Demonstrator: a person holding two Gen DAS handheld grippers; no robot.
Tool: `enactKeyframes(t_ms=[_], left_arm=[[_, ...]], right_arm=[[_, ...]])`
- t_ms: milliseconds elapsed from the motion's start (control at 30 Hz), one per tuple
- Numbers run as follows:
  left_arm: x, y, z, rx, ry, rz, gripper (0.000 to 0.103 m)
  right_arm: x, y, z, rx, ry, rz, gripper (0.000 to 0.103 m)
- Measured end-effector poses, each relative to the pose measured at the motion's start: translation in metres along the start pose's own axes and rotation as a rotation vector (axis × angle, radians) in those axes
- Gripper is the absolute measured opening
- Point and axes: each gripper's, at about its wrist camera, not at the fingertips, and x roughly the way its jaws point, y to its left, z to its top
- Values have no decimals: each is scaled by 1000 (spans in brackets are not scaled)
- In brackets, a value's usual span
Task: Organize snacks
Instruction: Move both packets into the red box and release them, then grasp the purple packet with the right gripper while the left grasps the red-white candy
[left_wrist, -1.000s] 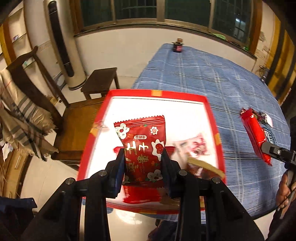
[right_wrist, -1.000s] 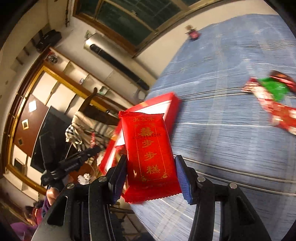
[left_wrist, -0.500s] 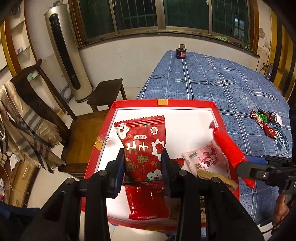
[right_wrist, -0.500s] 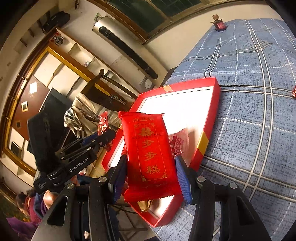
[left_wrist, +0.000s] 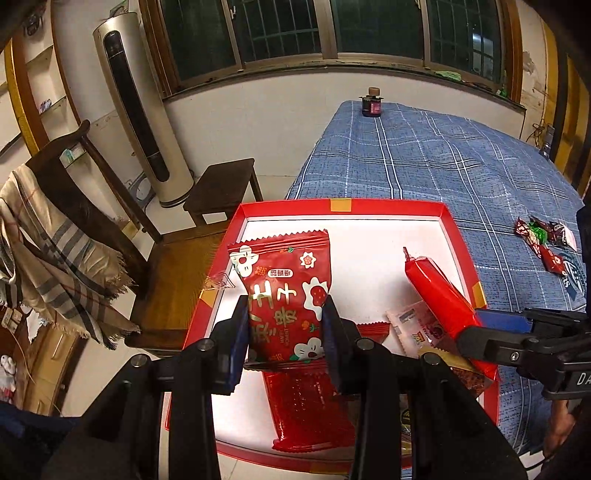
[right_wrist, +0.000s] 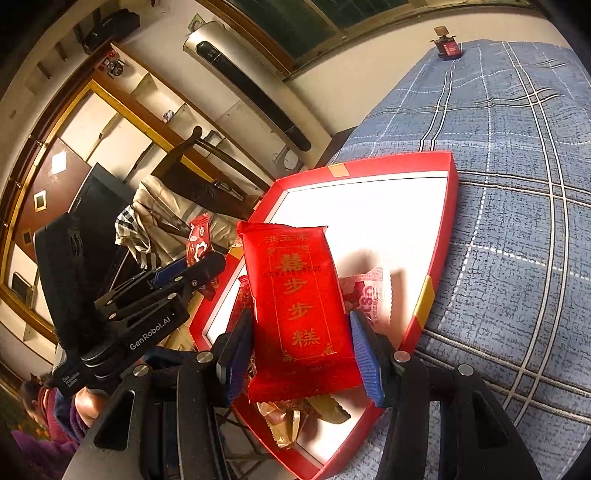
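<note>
Two snack packets are in hand, one per gripper, both above the red tray (left_wrist: 452, 236) at the edge of the blue plaid tablecloth (left_wrist: 461, 162).

1. L gripper (left_wrist: 286, 332): jaws closed on the flower-print red packet (left_wrist: 284, 288), pads pinching its lower half, top seam standing free toward 12 o'clock. Packet sits above the tray's near-left area, not yet touching the floor.
2. R gripper (right_wrist: 301, 347): jaws closed on the long red packet w/ gold lettering (right_wrist: 299, 306), pads on both long edges near the bottom seam. In the L wrist view it shows at approx. 3 o'clock, edge-on, over the tray's right side.
3. Already in tray: flat red packet (left_wrist: 306, 410), pink-white packet (left_wrist: 417, 328), gold-wrapped pieces (right_wrist: 291, 417) at the near end.
4. Still on the cloth, approx. 2–3 o'clock of the tray: small pile of loose snacks (left_wrist: 543, 243).

Handling (judgement): both packets look light, thin foil/plastic film, glossy, so likely slippery, and contents probably crushable. Pinch across the width near a crimped seam, light force only. Expect the free end to flop. Lower close to the tray floor before you release.
</note>
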Motion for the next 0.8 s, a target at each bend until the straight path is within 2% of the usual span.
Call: enactKeyframes(t_ms=[133,333,433,533,633,733,800], left_arm=[[0,-2,1,5,1,14,34],[1,-6,3,7,16,43,37],[-4,-8,6,-5,8,29,48],[-13,-17,11,-4,-20,18,50],[-21,-38,18,17,-36,-22,52],[-28,-74,23,72,-55,-67,61],[-32,-104,25,121,-61,-99,63]], right_arm=[[-1,-2,3,5,-6,4,54],[-19,-5,5,-1,-63,28,54],[-32,-18,3,9,-87,12,54],[-49,-40,-2,51,-106,-10,54],[-66,-65,-9,106,-128,-33,54],[-88,-90,-17,147,-157,-65,54],[-104,-105,-22,169,-178,-87,54]])
